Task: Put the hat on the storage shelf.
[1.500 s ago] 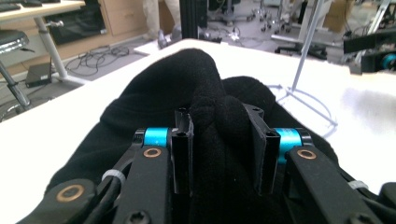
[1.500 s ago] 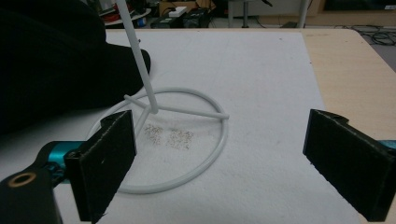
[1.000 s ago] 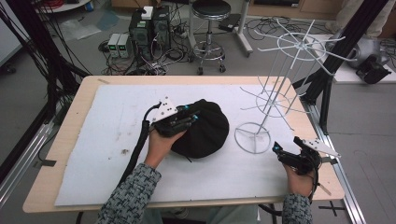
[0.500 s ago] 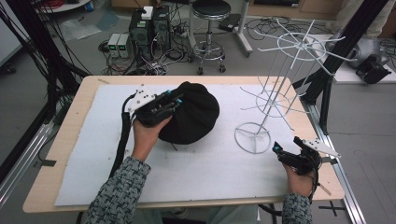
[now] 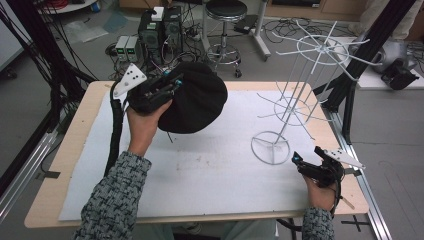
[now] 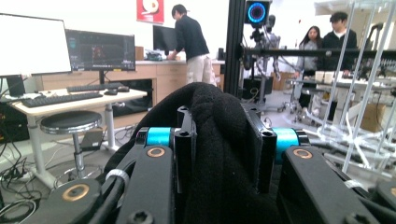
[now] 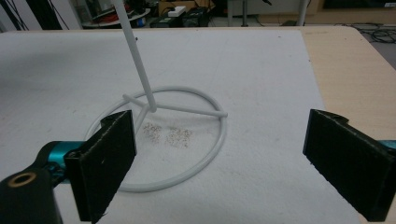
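Lifted off the mat since the earlier frames, the black hat (image 5: 192, 102) is now hanging in the air over the far left part of the white mat (image 5: 200, 170), carried up and away from the person by the left gripper (image 5: 167, 86). Nearest the person, the right gripper (image 5: 299, 161) is sitting low at the near right corner of the table (image 5: 60, 165), jaws spread wide with nothing between them, aiming at the ring base of the white wire rack (image 5: 270, 148) just in front of it. Farther out, the left gripper is clamping a fold of the hat's fabric, jaws pinched tight on it; the left gripper view is showing the cloth (image 6: 219, 140) bunched between the two black jaws. The hat is drooping to the right of that gripper, crown bulging toward the rack. The rack's arms are standing well apart to the hat's right and slightly farther back, so the left hand is probably needing to swing the hat rightward and up to reach a hook; the left hand is the one holding the hat, the right is nearer the rack base and looking ready to steady it.
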`<action>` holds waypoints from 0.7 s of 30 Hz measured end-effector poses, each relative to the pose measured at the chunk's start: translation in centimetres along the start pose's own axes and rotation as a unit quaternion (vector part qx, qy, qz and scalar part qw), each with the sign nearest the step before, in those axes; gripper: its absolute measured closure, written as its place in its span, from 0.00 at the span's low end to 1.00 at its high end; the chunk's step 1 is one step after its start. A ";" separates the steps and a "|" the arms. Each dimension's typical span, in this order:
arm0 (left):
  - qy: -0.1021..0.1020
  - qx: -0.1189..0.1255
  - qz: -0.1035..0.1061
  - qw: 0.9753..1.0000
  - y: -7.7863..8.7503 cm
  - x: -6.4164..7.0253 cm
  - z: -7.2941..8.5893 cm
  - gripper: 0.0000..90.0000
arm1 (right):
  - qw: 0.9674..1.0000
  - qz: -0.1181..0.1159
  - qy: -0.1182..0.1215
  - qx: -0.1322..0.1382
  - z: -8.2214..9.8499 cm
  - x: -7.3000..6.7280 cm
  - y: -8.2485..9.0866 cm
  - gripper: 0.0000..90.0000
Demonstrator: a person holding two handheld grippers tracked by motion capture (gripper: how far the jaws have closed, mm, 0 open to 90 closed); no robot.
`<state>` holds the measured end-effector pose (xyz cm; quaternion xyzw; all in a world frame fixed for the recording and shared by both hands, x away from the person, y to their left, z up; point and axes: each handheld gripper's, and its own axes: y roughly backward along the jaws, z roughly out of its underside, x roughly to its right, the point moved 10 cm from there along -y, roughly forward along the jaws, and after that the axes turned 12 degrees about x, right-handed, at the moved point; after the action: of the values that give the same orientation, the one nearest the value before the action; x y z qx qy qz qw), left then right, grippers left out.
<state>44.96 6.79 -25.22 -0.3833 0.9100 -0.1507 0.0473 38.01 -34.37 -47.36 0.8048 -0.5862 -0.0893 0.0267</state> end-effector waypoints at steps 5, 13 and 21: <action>-0.003 0.006 0.002 1.000 -1.1 0.1 -1.9 0.77 | 1.000 0.000 0.000 0.000 0.0 0.0 0.0 0.10; -0.001 0.020 0.011 1.000 -3.2 0.6 -5.2 0.77 | 1.000 0.000 -0.001 0.001 0.0 0.0 0.0 0.10; -0.007 0.037 0.018 0.999 -5.4 1.3 -8.9 0.77 | 1.000 -0.002 -0.002 0.002 0.0 0.0 -0.1 0.10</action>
<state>45.95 4.38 -15.05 -0.3658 0.9103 -0.1802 0.0708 38.12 -34.37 -47.39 0.8059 -0.5847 -0.0903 0.0237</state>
